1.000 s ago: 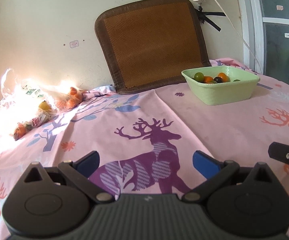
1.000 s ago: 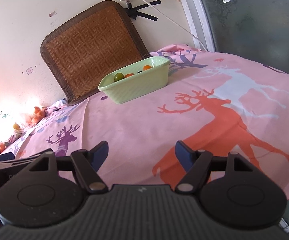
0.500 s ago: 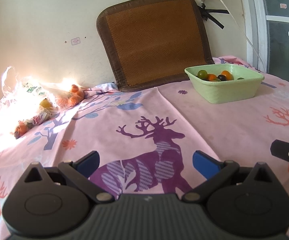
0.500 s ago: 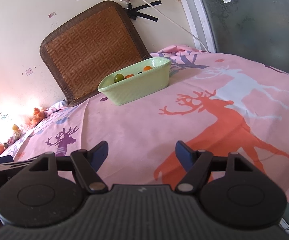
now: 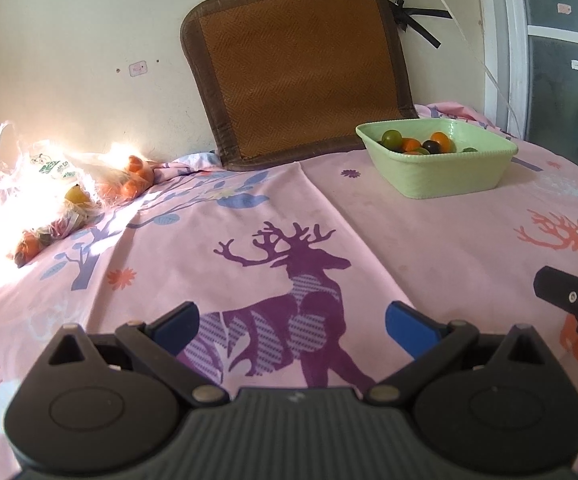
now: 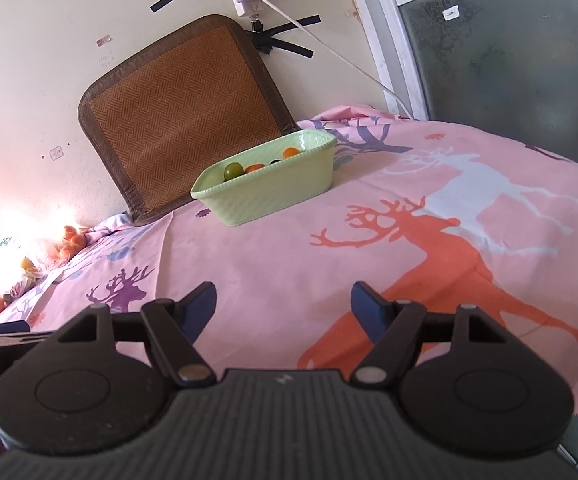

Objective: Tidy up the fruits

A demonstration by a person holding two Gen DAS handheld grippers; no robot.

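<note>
A big pink cloth (image 5: pixel 369 216) with deer pictures covers the whole flat surface under both claws. At the back, a brown woven mat (image 5: pixel 301 68) leans up against the pale wall (image 5: pixel 69 32), and its bottom edge sits on the cloth. A white cord (image 6: pixel 329 44) hangs down the wall next to the mat. On the far left, in very bright sun, lies a clear plastic bag (image 5: pixel 29 184) with small orange fruits (image 5: pixel 133 176) in and beside it; the glare hides some of them. On the right side, just in front of the mat, stands a light green bowl (image 5: pixel 441 172). Inside it sit little round fruits (image 5: pixel 421 144): green, orange and one dark one. The bag and the bowl are well apart. The left claw (image 5: pixel 291 320) hangs low over the purple deer, with its blue fingers (image 5: pixel 177 324) spread wide and nothing between them. The right claw (image 6: pixel 283 304) is over the cloth near the orange deer, also spread wide and holding nothing.
</note>
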